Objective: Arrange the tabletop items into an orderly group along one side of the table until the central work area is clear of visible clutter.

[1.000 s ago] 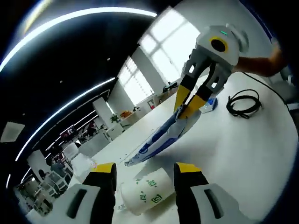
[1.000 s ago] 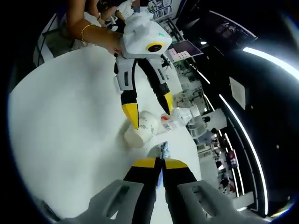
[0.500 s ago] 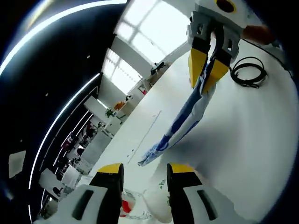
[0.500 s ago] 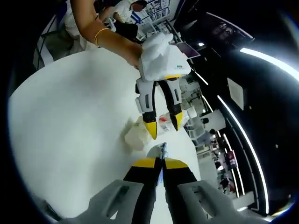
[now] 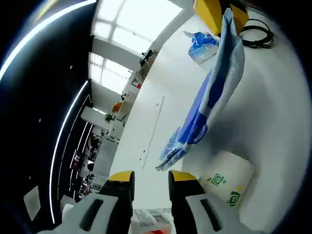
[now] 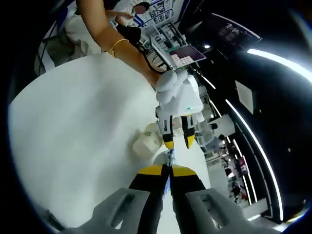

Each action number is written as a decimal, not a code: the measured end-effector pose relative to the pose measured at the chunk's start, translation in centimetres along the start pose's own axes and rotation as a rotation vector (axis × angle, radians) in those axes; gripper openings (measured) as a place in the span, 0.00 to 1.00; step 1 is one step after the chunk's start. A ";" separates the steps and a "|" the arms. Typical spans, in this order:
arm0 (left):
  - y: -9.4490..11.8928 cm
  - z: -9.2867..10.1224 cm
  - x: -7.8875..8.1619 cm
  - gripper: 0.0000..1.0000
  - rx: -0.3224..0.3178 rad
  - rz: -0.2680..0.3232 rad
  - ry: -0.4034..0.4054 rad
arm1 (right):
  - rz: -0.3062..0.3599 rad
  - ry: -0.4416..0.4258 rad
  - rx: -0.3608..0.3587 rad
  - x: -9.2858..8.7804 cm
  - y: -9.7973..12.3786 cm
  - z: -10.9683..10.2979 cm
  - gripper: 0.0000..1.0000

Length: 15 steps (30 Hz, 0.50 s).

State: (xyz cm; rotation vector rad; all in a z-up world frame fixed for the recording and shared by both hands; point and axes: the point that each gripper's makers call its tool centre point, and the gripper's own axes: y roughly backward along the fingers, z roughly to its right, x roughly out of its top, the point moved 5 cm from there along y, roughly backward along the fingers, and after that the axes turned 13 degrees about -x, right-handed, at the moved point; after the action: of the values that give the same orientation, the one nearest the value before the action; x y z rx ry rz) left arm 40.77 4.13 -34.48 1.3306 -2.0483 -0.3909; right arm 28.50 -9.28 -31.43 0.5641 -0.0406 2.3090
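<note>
My right gripper (image 6: 169,168) is shut on a blue and white packet (image 5: 209,102), which hangs limp from its yellow jaws (image 5: 225,9) down to the white table (image 6: 73,122). A white paper cup (image 5: 222,180) with green marks lies on its side beside the packet's lower end, also seen as a cup (image 6: 146,141) just left of my left gripper (image 6: 178,143). My left gripper (image 5: 151,178) is open, its jaws a short way apart. Low between them shows a clear bottle's red and barcode label (image 5: 152,219).
A second blue packet (image 5: 202,41) and a coiled black cable (image 5: 256,31) lie farther along the table. A person's arm (image 6: 112,46) with a bracelet reaches over the table to the left gripper. Office desks and shelves stand beyond the table edge.
My left gripper has moved past the paper cup toward the labelled bottle, and its jaws look narrower. The right gripper has kept hold of the packet in the same place.
</note>
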 end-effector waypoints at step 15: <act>-2.9 0.3 0.7 0.12 -0.155 -0.030 -0.274 | -0.008 -0.007 0.000 -0.2 0.1 -0.1 0.02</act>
State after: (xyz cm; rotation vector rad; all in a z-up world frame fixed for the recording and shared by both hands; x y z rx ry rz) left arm 42.36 2.26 -36.12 1.2711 -2.1686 -0.7656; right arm 28.53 -9.47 -31.56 0.5717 -0.0414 2.2995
